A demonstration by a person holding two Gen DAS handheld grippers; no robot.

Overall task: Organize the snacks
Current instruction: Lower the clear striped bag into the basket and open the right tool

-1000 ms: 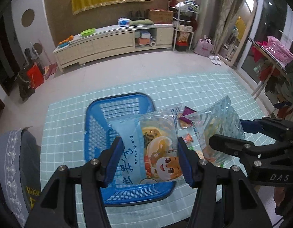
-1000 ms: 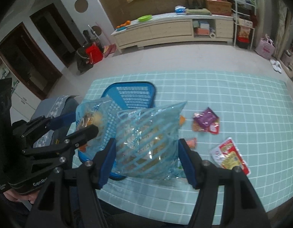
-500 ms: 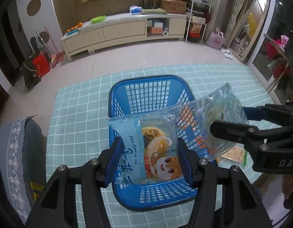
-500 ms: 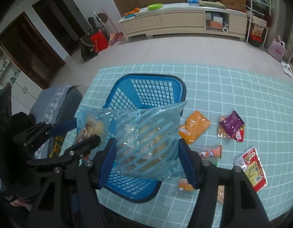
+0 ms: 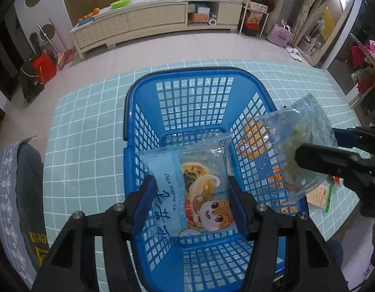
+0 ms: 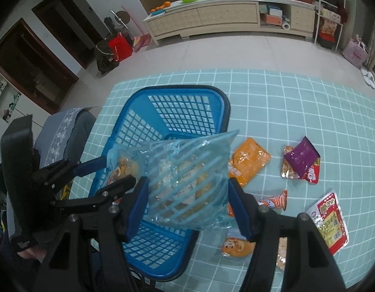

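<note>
A blue plastic basket (image 5: 187, 73) stands on the teal checked tablecloth (image 5: 90, 126). My left gripper (image 5: 191, 185) is shut on a light blue snack bag with a cartoon animal (image 5: 202, 168), held upright low inside the basket. My right gripper (image 6: 187, 187) is shut on a clear bag with pale blue stripes (image 6: 187, 168), which hangs over the basket's right rim (image 6: 226, 112). In the left wrist view the striped bag (image 5: 296, 133) and the right gripper (image 5: 333, 143) show at the right. The right wrist view has the left gripper (image 6: 118, 170) at the left.
Loose snacks lie right of the basket: an orange packet (image 6: 248, 163), a purple packet (image 6: 301, 158), a red and yellow packet (image 6: 330, 221), a small stick packet (image 6: 274, 200) and a cartoon packet (image 6: 236, 245). A cloth-covered chair (image 6: 63, 131) stands at the table's left edge.
Both grippers have come down and in over the basket with their bags. The cartoon bag now sits inside the basket walls; the striped bag has moved from beside the basket to over its right rim.
</note>
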